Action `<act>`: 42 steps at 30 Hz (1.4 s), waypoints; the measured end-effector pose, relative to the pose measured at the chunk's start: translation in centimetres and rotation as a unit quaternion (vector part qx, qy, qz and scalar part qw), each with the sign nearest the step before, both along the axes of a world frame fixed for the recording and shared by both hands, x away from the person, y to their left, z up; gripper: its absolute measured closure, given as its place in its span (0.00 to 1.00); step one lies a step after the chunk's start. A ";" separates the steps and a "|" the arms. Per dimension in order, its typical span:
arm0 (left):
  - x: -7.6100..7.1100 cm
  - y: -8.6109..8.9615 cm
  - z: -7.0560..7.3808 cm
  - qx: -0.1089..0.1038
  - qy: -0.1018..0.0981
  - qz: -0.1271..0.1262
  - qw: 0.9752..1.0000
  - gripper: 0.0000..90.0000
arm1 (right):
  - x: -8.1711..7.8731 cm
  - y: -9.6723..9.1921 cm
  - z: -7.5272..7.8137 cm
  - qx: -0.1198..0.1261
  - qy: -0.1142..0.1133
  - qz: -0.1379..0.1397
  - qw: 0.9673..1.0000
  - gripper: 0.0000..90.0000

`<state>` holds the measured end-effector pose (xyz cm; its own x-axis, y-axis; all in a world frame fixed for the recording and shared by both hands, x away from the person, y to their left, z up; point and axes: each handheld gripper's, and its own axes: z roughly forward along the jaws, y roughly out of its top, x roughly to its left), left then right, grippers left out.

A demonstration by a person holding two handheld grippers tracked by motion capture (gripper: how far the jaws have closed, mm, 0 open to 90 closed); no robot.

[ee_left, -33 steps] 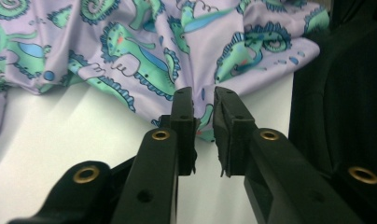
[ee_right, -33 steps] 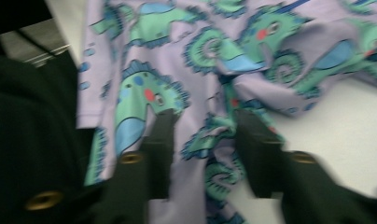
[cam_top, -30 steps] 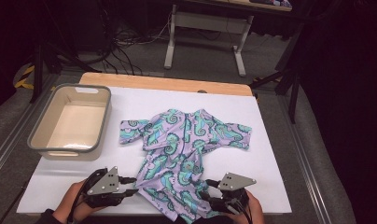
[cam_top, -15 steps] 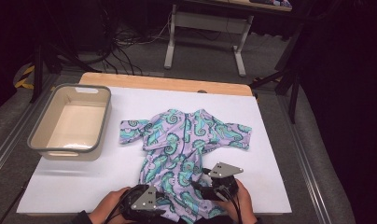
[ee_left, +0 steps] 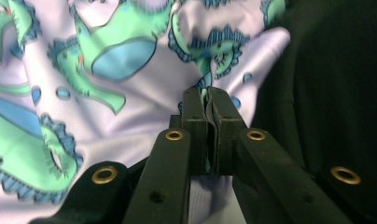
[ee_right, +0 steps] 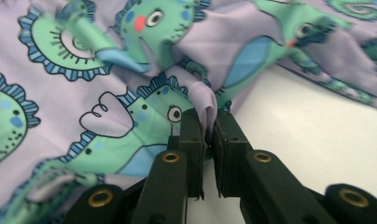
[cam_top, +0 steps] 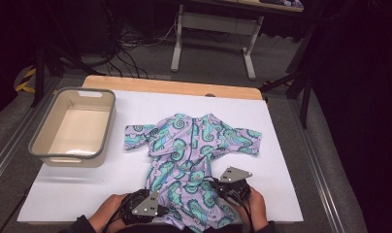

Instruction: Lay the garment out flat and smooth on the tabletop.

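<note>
The romper (cam_top: 191, 160) lies spread on the white table (cam_top: 281, 145), front up, sleeves out, its leg end at the near edge. Both grippers have just been closing on that leg end: the left gripper (ee_left: 207, 100) pinches a fold of fabric between its fingers, and the right gripper (ee_right: 210, 123) does the same on the romper's other leg. This looks like the grasp before a fold; the next move likely calls for lifting both corners together and carrying them toward the collar. A grey bin (cam_top: 73, 127) sits left of the romper. Beyond the romper are a wooden table strip (cam_top: 174, 87), cables (cam_top: 131, 43) and a desk frame (cam_top: 213, 29) on the floor.
</note>
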<state>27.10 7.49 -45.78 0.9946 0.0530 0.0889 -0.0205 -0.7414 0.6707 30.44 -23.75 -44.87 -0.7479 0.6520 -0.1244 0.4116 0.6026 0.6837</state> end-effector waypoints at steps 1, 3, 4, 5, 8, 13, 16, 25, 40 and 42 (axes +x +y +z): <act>-0.1 0.2 0.1 0.006 -0.001 0.001 1.000 0.96 | -0.1 -0.3 0.1 0.001 -0.003 -0.003 1.000 0.93; -0.1 0.6 0.3 0.013 0.000 -0.002 1.000 0.96 | -0.3 -1.2 0.5 0.008 -0.008 -0.012 1.000 0.93; 0.0 0.9 0.4 0.015 -0.001 0.002 1.000 0.96 | -0.3 -1.6 0.8 0.015 -0.011 -0.018 1.000 0.93; 0.1 1.2 0.5 0.019 -0.002 0.008 1.000 0.96 | -0.3 -2.2 1.0 0.020 -0.014 -0.024 0.999 0.94; 0.4 2.1 0.7 0.026 -0.005 0.023 0.999 0.93 | -0.4 -2.9 1.3 0.020 -0.025 -0.042 0.999 0.94; 1.1 3.9 1.4 0.010 -0.012 0.067 0.998 0.89 | -0.2 -3.7 1.3 0.012 -0.041 -0.068 0.997 0.94; 1.6 4.8 1.7 -0.015 -0.015 0.105 0.994 0.78 | 0.0 -4.2 1.3 0.014 -0.045 -0.082 0.995 0.93; 2.2 4.1 1.0 -0.089 0.017 0.162 0.983 0.47 | 0.6 -5.1 0.6 -0.014 -0.055 -0.115 0.992 0.94; 2.2 0.8 -0.7 -0.036 0.025 0.161 0.986 0.44 | -0.8 -3.7 1.9 0.068 -0.045 -0.062 0.995 0.61; 2.4 0.7 -0.6 -0.038 0.028 0.152 0.987 0.55 | -1.2 -3.2 2.2 0.074 -0.052 -0.046 0.995 0.59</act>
<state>29.46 8.17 -46.42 0.9353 0.3535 0.0187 0.2331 -0.6548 0.7189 29.21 -26.96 -42.72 -0.6728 0.7337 -0.0949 0.3824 0.4547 0.8044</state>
